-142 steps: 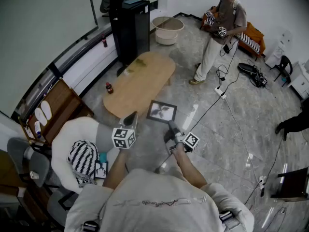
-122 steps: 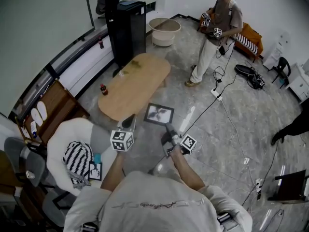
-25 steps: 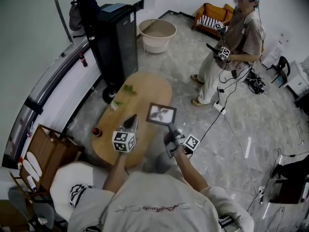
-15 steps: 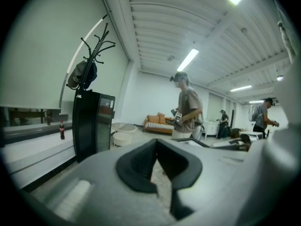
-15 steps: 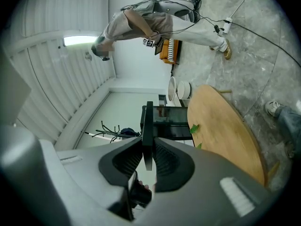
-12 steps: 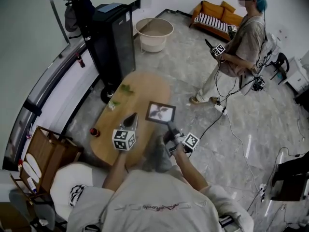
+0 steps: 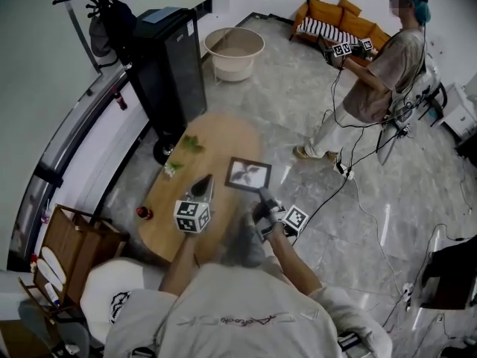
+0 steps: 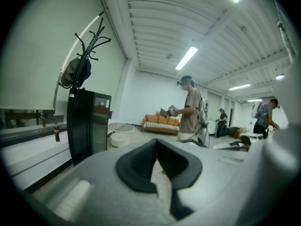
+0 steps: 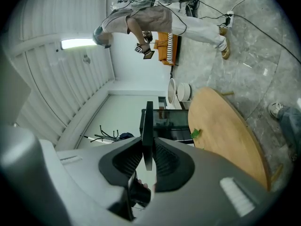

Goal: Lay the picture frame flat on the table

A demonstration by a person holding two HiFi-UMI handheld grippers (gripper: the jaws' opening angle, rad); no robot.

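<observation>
The black picture frame (image 7: pixel 249 174), with a pale leaf print, hangs tilted in the air over the right edge of the oval wooden table (image 7: pixel 216 136). My right gripper (image 7: pixel 261 193) is shut on the frame's lower edge. In the right gripper view the frame (image 9: pixel 148 126) stands edge-on between the two dark pads (image 9: pixel 162 160), with the table (image 9: pixel 225 131) beyond it. My left gripper (image 7: pixel 201 187) hovers over the table just left of the frame and holds nothing. In the left gripper view, the tips of my left gripper (image 8: pixel 156 147) meet.
A small bottle (image 7: pixel 141 212) and green sprigs (image 7: pixel 188 145) lie on the table's left part. A tall black cabinet (image 7: pixel 170 54) and a round basin (image 7: pixel 234 51) stand behind it. A person (image 7: pixel 380 73) with grippers stands at the right among floor cables (image 7: pixel 350 177). A white chair (image 7: pixel 112 297) is at my left.
Both grippers and the frame have moved forward, further over the table. The frame stays in my right gripper. The standing person has stepped away to the right.
</observation>
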